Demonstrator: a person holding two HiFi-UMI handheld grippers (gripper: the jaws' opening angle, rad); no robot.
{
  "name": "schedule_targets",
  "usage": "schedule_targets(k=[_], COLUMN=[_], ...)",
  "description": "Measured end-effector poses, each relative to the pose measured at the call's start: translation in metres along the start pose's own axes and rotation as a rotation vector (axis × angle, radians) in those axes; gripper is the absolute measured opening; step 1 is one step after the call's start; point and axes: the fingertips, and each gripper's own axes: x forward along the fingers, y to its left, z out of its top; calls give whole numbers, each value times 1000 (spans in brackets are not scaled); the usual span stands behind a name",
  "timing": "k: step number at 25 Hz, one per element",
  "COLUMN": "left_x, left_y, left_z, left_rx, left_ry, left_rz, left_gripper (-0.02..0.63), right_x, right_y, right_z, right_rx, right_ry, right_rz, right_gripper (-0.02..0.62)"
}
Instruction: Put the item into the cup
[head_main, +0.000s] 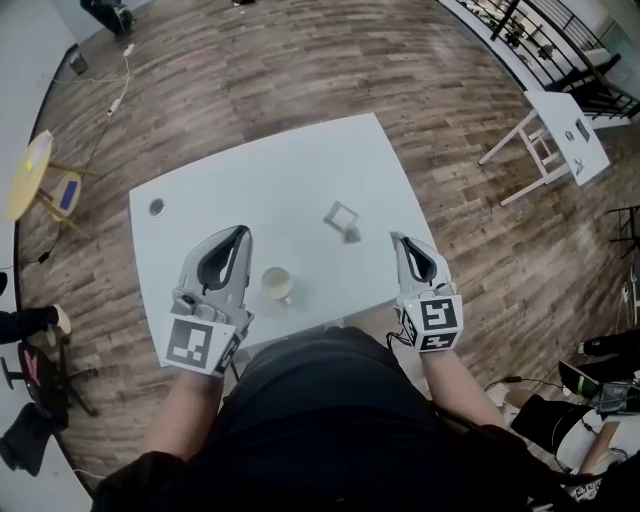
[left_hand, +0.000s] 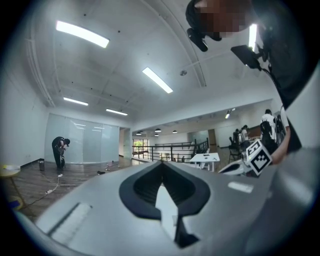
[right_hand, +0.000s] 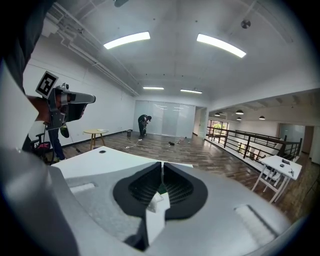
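Progress: we judge nothing done yet; the item (head_main: 342, 220) lies on the surface (head_main: 200, 215), right of its middle, apart from the cup (head_main: 277, 284).
Cup: by the near edge; it looks empty to us.
Remaining: grasp the item, carry it over, drop it in.
Left gripper (head_main: 240, 233): jaws together, empty, just beside the cup.
Right gripper (head_main: 398, 240): jaws together, nothing held, by the right edge.
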Motion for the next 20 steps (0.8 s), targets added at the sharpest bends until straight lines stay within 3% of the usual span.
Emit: schedule_targets(k=[10,20], left_x=[-13,-35], left_y=[5,19], left_z=[0,0], left_rx=[5,1], left_ry=[11,40], left_rz=[40,142], left_gripper=[-2,-2], right_x=[12,27], right_y=[22,41], right_z=[5,14], right_rx=[3,-15], right_ry=[-12,-18], right_rz=[80,178], right_gripper=[17,15])
